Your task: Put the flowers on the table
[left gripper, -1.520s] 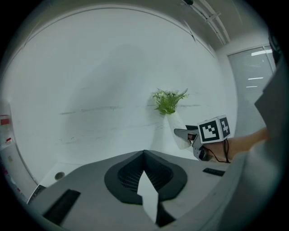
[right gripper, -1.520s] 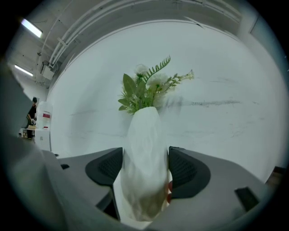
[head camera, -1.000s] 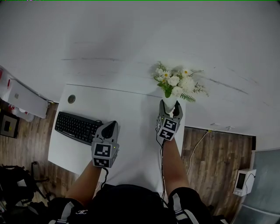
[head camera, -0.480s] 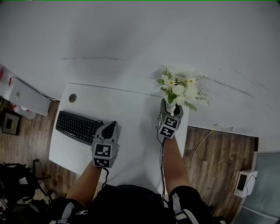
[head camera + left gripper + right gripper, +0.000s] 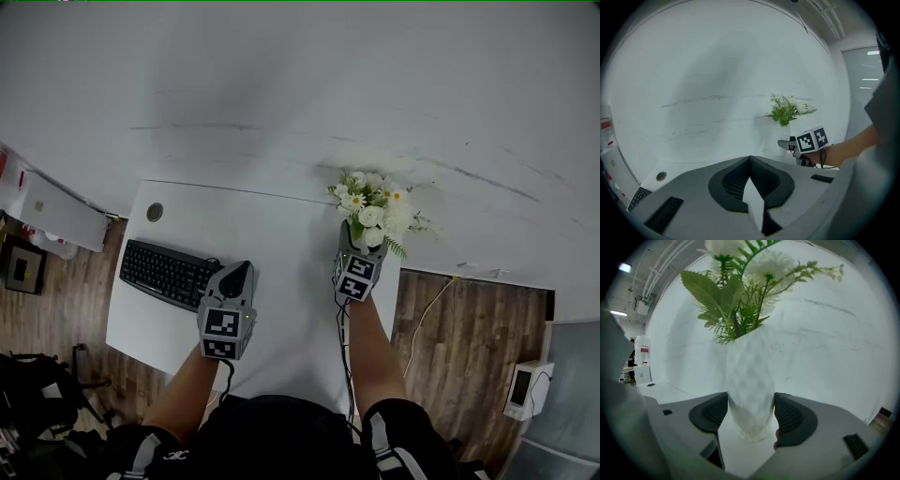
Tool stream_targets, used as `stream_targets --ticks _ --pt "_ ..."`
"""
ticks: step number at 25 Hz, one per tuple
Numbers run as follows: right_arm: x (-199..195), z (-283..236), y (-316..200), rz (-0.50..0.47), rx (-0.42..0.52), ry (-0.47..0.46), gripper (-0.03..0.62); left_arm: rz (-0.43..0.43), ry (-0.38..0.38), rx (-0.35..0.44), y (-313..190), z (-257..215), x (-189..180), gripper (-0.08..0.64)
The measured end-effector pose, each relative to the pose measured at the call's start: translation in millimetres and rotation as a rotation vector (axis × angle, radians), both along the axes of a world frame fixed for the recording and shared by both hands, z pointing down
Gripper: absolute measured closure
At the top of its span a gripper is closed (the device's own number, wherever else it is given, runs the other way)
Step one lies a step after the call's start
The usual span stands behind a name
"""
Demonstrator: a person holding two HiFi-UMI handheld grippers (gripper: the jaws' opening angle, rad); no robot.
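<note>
Currently the right claw (image 5: 750, 414) is clenched on the white vase (image 5: 748, 376), one pad on each side of its lower body, close to the base. The flowers (image 5: 373, 204) rise out of the neck, above and ahead of that claw. The vase's long axis runs base to neck, roughly upright and square to the jaws' closing line, with the blooms pointing up. Neither view shows whether the base touches the table (image 5: 281, 246). The main risk, as a judgement, is the low grip. It sits well below the top-heavy bunch, and the vase wall looks smooth and tapered, so a wrist twist could let the vase pivot or slip between the pads. The second risk is the table's far right corner, which lies just beside this claw, with edges ahead of it and to its right. Letting go with the vase tilted or off-centre could tip it over that edge, and so could opening before the base sits flat. The left claw (image 5: 234, 274) is closed on nothing and hovers over the table well to the left of the right claw, with the keyboard (image 5: 167, 272) just to its own left. It is too far off to steady the vase.
</note>
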State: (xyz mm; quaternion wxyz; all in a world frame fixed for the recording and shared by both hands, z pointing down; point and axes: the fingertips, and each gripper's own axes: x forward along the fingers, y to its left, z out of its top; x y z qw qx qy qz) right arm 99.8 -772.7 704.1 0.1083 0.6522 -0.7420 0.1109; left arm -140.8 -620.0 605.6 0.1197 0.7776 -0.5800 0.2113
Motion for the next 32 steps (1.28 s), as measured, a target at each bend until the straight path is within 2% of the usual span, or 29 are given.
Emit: stream_targets --ticks 5,7,10,11,16,18,25,29,32 --pt "1 -3 7 0.016 -0.003 -0.036 0.266 -0.002 0.005 0.021 4 -7 1 0.555" --pt "1 -10 15 0.016 0.006 -0.053 0.244 -0.004 0.006 0.022 9 -10 1 0.555" --pt "2 -22 35 0.017 0.017 -0.065 0.247 -0.003 0.018 0.037 15 -18 3 0.555" --pt "3 -26 42 0.023 0.022 -0.064 0.271 -0.004 0.022 0.045 16 -21 4 0.555" --pt "18 -64 92 0.079 0.085 -0.042 0.522 -0.028 0.055 0.096 29 -42 11 0.555" --pt "24 -81 110 0.088 0.101 -0.025 0.591 -0.03 0.063 0.097 39 -48 16 0.555" --pt "17 -164 169 -0.027 0.207 -0.014 0.592 -0.032 0.102 0.165 70 -81 36 0.555" --pt "23 -214 199 -0.035 0.267 -0.071 0.592 -0.01 0.122 0.204 82 -98 48 0.555" --pt "30 -240 217 -0.032 0.29 -0.081 0.592 0.0 0.154 0.217 84 -108 56 0.555"
